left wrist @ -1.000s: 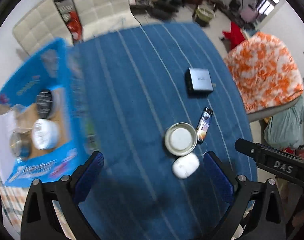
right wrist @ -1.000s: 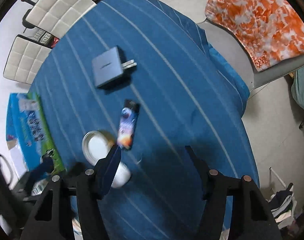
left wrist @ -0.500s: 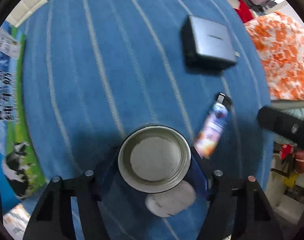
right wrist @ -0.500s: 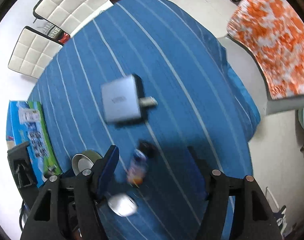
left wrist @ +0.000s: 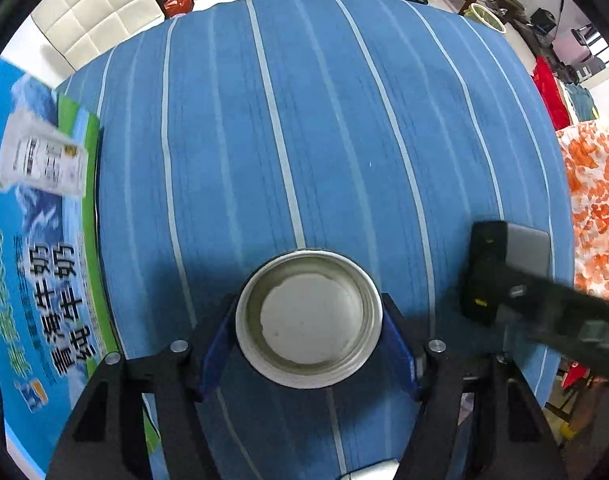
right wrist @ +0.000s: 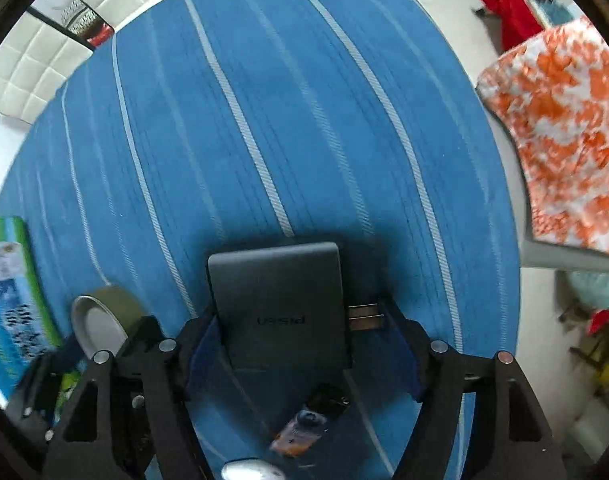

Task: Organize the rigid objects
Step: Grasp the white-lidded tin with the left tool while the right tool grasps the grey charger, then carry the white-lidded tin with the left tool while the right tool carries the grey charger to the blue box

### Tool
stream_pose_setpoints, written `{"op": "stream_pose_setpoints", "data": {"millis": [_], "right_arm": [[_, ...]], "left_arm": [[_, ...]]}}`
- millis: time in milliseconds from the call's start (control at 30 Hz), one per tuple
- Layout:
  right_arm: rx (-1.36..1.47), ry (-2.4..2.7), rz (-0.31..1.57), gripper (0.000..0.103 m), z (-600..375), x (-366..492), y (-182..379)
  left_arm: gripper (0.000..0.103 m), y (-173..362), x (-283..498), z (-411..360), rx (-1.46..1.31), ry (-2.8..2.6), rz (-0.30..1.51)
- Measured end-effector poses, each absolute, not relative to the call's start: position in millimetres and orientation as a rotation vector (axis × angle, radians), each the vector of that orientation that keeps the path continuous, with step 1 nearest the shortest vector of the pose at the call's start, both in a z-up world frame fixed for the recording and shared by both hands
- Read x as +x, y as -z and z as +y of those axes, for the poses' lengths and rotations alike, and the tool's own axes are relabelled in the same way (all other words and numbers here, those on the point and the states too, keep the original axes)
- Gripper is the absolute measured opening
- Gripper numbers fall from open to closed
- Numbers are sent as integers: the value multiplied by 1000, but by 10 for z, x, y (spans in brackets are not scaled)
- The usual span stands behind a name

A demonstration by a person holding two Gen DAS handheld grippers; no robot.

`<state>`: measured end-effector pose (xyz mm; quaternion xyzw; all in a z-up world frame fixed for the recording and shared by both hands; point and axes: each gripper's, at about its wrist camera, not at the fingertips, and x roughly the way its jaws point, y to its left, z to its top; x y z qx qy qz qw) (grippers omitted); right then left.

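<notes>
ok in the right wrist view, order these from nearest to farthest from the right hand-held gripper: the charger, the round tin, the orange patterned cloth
1. charger: between the fingers of the right hand-held gripper, prongs toward the right finger.
2. round tin: just left, beside the left finger.
3. orange patterned cloth: far upper right, off the table.

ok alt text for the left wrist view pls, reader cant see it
Seen from straight above, the left tongs clasp a round open tin on a blue striped tablecloth. A blue and green printed box lies at the left edge, a grey charger at the right.
</notes>
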<state>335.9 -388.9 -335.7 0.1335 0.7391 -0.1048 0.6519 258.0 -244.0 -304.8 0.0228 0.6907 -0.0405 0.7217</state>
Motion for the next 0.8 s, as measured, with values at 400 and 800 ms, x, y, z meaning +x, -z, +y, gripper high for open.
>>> {"op": "stream_pose_setpoints", "data": {"millis": [400, 800], "right_arm": [[255, 243, 1623, 72, -3838, 3050, 3186], [266, 114, 1453, 72, -3505, 2525, 2200]], "left_arm": [[62, 3119, 2484, -2736, 143, 109, 1499], [62, 2289, 1942, -2382, 90, 164, 1360]]}}
